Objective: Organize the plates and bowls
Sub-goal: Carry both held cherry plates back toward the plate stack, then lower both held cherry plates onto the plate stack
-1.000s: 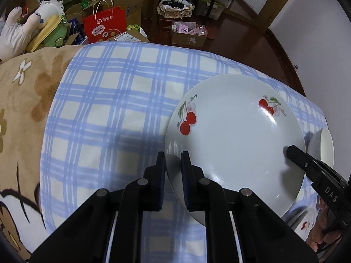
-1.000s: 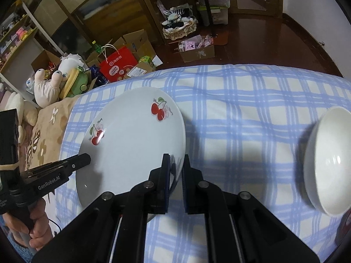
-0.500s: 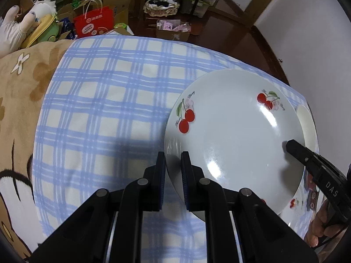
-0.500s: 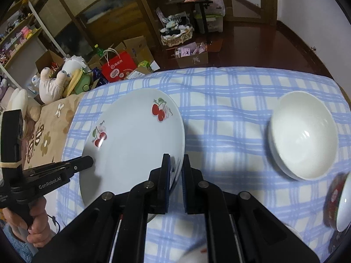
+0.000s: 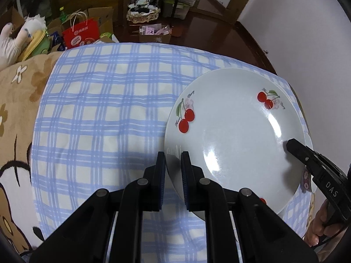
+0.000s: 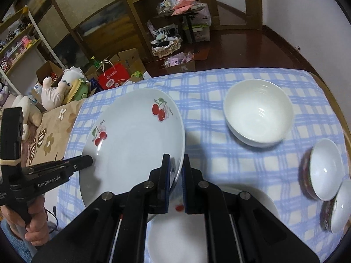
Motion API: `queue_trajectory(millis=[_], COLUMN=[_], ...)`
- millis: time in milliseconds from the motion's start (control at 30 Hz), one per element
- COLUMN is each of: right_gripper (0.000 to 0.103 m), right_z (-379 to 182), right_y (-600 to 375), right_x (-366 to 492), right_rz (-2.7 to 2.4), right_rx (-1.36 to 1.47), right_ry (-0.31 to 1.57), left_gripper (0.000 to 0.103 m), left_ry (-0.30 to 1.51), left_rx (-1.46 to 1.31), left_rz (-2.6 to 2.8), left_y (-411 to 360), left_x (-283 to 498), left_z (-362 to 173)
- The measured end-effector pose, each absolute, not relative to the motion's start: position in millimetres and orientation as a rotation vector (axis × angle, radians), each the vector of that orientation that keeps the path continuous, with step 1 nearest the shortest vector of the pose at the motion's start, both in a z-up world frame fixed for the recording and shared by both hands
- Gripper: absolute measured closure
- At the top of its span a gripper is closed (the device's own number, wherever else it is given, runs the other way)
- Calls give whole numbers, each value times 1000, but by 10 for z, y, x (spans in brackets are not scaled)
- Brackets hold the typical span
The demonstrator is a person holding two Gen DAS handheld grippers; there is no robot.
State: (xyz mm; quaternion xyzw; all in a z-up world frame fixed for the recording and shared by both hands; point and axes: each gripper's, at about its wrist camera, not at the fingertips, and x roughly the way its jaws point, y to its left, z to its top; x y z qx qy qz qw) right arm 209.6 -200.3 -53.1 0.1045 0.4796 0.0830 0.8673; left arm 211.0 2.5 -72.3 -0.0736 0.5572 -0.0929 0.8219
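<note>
Right wrist view: right gripper [image 6: 174,173] and left gripper [image 5: 173,173] are each pinching opposite rims of the cherry plate [image 6: 131,140], carrying it above the checked tablecloth [image 5: 98,109]; keeping it level, lowering onto the near-edge plate [image 6: 252,199], avoiding the white bowl [image 6: 258,111].

Left gripper [image 5: 173,160]: jaws nearly closed, clamped on the left rim of the plate [image 5: 237,135], pointing steeply down. Right gripper [image 6: 175,162]: jaws nearly closed, clamped on the plate's right rim, also angled down. Both grip opposite edges, plate held clear of the cloth. Left hand [image 6: 33,225] wraps the handle low in the right view; right hand [image 5: 320,223] partly visible at the frame edge in the left view
</note>
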Motion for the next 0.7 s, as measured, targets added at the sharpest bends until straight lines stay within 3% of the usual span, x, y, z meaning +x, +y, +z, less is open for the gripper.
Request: queue_trajectory(millis=[700], right_gripper=[93], right_z=[-697], right_y=[-2645], right_x=[1249], right_rz=[87], right_rx=[351], right_ry=[1011], left_gripper=[90], left_ry=[1202], left_rx=[-106], left_rz=[-307], left_y=[-561], left_x=[1535], left_z=[-706])
